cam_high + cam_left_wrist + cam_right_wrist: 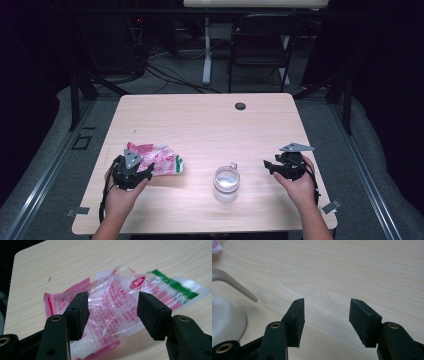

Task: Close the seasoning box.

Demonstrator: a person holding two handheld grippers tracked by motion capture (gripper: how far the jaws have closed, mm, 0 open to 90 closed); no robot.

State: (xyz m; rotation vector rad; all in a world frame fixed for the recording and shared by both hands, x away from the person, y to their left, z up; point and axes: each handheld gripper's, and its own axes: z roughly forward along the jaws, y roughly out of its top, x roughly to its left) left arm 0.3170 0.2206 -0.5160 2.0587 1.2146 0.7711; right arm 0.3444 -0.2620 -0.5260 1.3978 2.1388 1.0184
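Observation:
A crumpled clear plastic bag (159, 159) with pink and green print lies on the table's left half. My left gripper (146, 173) sits at its near left edge, held by a hand. In the left gripper view the bag (117, 302) lies flat just beyond my left gripper (112, 312), whose jaws stand apart with nothing pressed between them. A clear glass jar (226, 183) with white contents stands near the front middle. My right gripper (268, 165) is to its right, open. In the right gripper view the jar (227, 312) is at the left edge beside my right gripper (325, 318).
The light wood table (210, 125) has a dark round grommet (240, 106) near its far edge. A folding chair (260, 45) and a desk leg (206, 50) stand beyond the table. Dark floor and cables surround it.

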